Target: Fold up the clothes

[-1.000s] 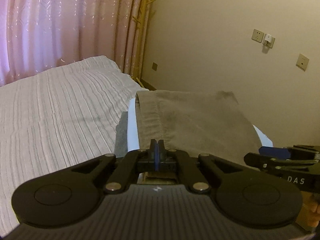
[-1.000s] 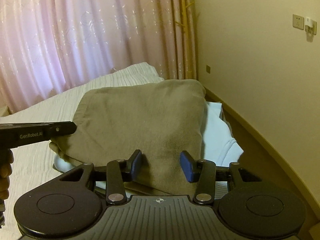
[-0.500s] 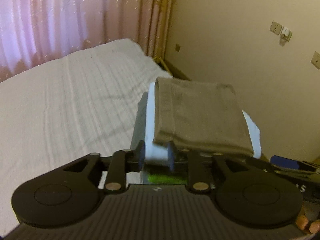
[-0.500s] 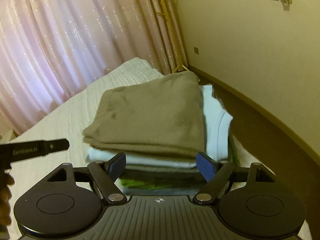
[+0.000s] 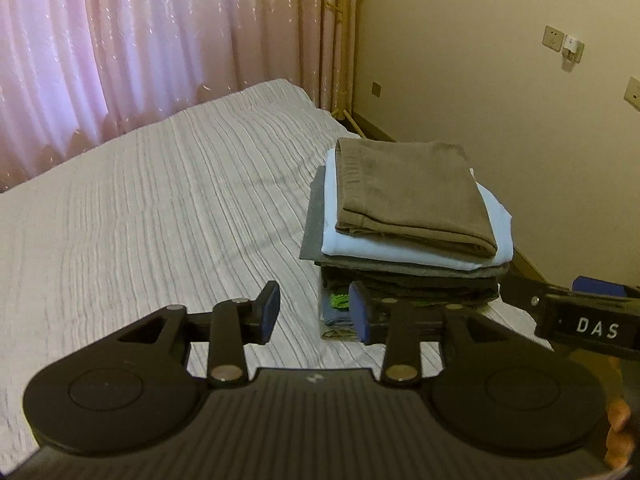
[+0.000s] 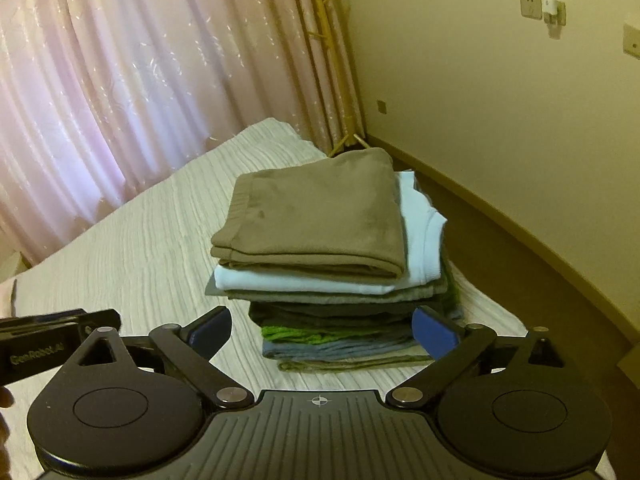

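A folded brown garment (image 5: 408,196) (image 6: 320,216) lies on top of a stack of folded clothes (image 5: 404,284) (image 6: 344,320) on the bed. Under it are a white piece (image 6: 420,232), grey and dark layers, a green one and a blue one. My left gripper (image 5: 316,312) is open and holds nothing, low in front of the stack's left side. My right gripper (image 6: 322,330) is wide open and holds nothing, a little short of the stack's front. In the left wrist view the right gripper's body shows at the right edge.
The bed (image 5: 140,216) with its ribbed pale cover stretches to the left of the stack. Pink curtains (image 5: 140,40) hang behind it. A beige wall (image 6: 500,100) with sockets runs along the right, close to the stack, with a gap down to the floor.
The left gripper was shut on the brown garment; it let go, opened and drew back. The right gripper opened wider and pulled back too. The brown garment now rests on the stack.
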Demonstrator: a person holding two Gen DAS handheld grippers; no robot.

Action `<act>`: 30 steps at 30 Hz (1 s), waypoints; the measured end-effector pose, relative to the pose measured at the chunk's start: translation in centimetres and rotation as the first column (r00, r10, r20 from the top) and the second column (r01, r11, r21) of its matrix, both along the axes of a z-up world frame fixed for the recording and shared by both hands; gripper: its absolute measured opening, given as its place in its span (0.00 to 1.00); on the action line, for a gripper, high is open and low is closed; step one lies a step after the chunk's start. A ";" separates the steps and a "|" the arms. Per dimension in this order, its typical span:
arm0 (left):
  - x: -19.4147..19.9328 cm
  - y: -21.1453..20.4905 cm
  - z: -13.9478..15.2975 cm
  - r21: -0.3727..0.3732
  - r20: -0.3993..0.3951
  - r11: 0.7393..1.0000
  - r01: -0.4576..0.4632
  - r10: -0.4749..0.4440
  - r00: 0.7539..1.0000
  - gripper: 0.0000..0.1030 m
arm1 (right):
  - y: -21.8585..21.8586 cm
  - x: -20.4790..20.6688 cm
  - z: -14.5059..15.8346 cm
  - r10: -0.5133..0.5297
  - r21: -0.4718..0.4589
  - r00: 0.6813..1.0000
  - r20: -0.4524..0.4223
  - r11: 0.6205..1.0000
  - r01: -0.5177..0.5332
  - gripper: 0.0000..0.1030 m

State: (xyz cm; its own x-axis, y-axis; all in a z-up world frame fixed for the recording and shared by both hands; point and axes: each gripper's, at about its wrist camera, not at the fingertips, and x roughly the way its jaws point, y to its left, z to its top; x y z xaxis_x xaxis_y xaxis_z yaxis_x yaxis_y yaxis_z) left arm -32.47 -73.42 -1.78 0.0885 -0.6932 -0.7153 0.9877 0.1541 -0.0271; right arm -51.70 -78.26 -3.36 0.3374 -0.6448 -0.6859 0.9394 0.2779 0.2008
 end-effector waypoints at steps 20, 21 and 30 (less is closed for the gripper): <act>-1.7 5.0 1.9 -0.014 0.050 1.000 0.025 -0.024 0.998 0.42 | 4.2 -0.6 1.5 -0.053 -0.002 0.998 -0.035 0.999 0.053 0.99; -1.8 5.1 1.9 -0.012 0.051 1.000 0.026 -0.025 0.998 0.42 | 4.3 -0.6 1.5 -0.051 -0.002 0.998 -0.036 0.999 0.051 0.99; -2.0 5.7 1.5 0.004 0.060 0.999 0.037 -0.037 0.998 0.44 | 5.0 -0.4 1.2 -0.041 0.019 0.997 -0.058 0.999 0.042 0.99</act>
State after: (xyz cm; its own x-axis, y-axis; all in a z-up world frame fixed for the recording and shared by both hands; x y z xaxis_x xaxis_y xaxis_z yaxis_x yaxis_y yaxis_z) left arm -34.52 -67.72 -0.28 0.1057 -0.6946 -0.7116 0.9925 0.1173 0.0329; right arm -52.10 -73.26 -2.20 0.2702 -0.6434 -0.7162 0.9602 0.2346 0.1515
